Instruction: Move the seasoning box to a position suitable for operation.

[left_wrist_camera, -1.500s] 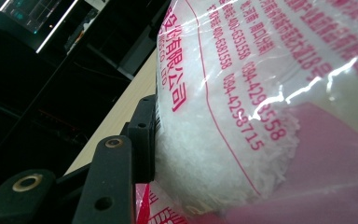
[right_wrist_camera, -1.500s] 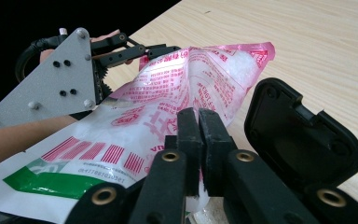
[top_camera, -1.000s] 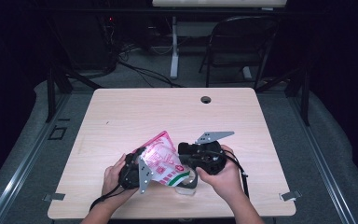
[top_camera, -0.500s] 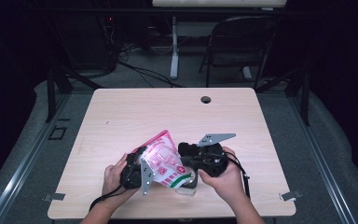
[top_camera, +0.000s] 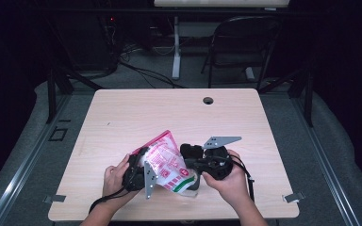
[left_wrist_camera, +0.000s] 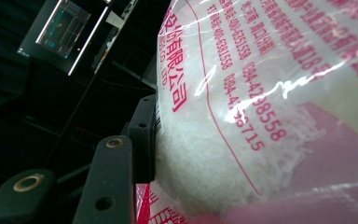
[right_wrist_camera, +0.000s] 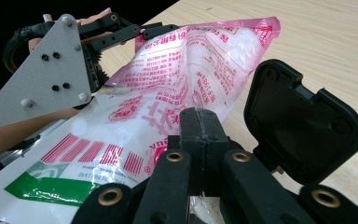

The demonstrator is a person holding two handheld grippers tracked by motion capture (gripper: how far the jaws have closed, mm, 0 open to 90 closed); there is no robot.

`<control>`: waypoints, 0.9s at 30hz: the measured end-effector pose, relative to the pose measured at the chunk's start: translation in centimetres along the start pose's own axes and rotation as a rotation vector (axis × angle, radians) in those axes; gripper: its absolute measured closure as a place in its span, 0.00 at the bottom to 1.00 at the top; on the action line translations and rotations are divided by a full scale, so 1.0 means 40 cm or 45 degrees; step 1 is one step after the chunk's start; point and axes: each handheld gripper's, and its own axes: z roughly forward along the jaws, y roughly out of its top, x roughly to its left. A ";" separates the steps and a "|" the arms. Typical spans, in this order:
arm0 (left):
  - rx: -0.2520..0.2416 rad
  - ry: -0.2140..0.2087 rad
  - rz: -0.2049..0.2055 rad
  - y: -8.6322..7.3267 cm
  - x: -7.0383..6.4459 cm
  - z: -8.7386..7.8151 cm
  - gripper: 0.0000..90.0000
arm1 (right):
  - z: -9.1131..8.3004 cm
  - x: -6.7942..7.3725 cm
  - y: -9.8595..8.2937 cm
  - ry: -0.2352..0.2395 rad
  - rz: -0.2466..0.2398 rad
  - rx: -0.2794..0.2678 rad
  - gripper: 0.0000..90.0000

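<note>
A pink-and-white printed plastic bag [top_camera: 167,160] of white granules is held up over the near middle of the wooden table [top_camera: 169,113]. My left gripper [top_camera: 143,153] is shut on its upper left edge; in the left gripper view one black finger [left_wrist_camera: 142,135] presses against the bag [left_wrist_camera: 261,93], which hides the other. My right gripper [right_wrist_camera: 200,133] has its jaws together on the lower edge of the bag [right_wrist_camera: 168,79]. In the right gripper view the left gripper [right_wrist_camera: 142,30] bites the bag's far corner. A black hinged lid [right_wrist_camera: 303,135] stands open just right of my right jaws.
The black lid [top_camera: 192,151] belongs to a small container [top_camera: 194,183] under the bag, near the table's front edge. A cable hole [top_camera: 208,100] sits at the far side. A folding chair [top_camera: 245,37] and cables stand beyond the table.
</note>
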 end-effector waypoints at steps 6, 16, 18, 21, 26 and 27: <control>0.016 0.024 0.043 0.001 -0.002 -0.003 0.65 | 0.006 -0.009 -0.009 0.008 0.019 -0.006 1.00; 0.018 0.048 0.076 -0.001 -0.005 -0.005 0.65 | 0.012 -0.008 -0.018 0.010 0.026 -0.004 1.00; 0.013 0.060 0.083 -0.001 -0.007 -0.006 0.65 | 0.013 -0.009 -0.019 0.008 0.024 0.003 1.00; 0.005 0.077 0.093 0.000 -0.010 -0.007 0.65 | 0.013 -0.011 -0.022 0.014 0.031 0.002 1.00; 0.007 0.102 0.116 0.001 -0.012 -0.008 0.65 | 0.015 -0.013 -0.025 0.014 0.028 0.014 1.00; 0.007 0.104 0.117 0.001 -0.012 -0.008 0.65 | 0.015 -0.013 -0.025 0.014 0.028 0.014 1.00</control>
